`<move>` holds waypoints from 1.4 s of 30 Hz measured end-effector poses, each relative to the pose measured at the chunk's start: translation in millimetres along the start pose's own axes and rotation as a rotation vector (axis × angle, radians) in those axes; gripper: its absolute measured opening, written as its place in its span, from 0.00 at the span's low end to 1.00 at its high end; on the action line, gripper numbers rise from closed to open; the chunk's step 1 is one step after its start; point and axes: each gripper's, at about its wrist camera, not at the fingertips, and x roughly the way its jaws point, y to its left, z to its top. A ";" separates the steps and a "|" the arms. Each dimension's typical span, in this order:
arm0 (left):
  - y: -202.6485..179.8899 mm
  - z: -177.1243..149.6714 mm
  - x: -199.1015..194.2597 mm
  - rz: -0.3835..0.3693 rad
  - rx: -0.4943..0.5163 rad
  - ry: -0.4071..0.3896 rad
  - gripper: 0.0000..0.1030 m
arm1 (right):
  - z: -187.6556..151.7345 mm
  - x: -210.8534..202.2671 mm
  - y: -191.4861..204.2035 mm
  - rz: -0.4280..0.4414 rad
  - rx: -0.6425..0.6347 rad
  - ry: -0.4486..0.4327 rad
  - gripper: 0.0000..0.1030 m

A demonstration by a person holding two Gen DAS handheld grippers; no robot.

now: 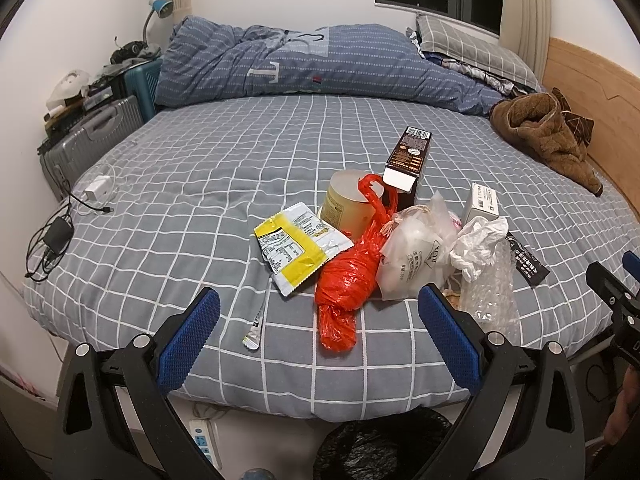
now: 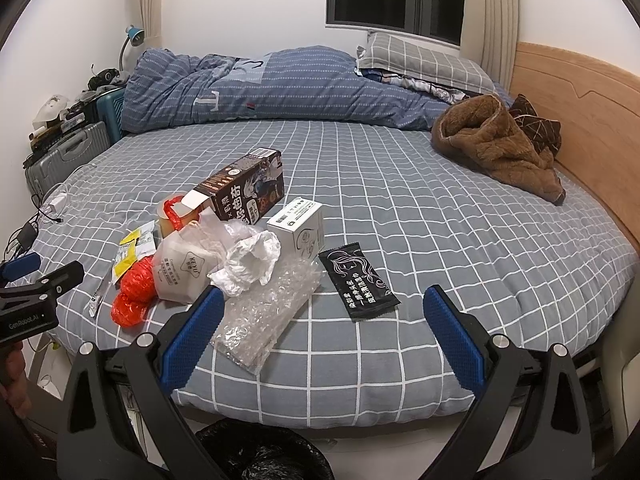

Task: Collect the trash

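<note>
A pile of trash lies on the grey checked bed near its front edge: a red plastic bag, a yellow and white wrapper, a round tub, a brown carton, a white pouch, crumpled paper, bubble wrap, a white box and a black sachet. My left gripper is open and empty, hovering just short of the red bag. My right gripper is open and empty, in front of the bubble wrap and sachet.
A black-lined bin stands on the floor below the bed's front edge; it also shows in the right wrist view. A blue quilt, a brown garment, chargers and cables lie on the bed. Suitcases stand at left.
</note>
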 end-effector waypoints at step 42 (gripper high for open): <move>31.7 20.2 69.3 0.051 -0.052 0.100 0.94 | 21.8 55.0 35.1 0.045 -0.074 0.047 0.93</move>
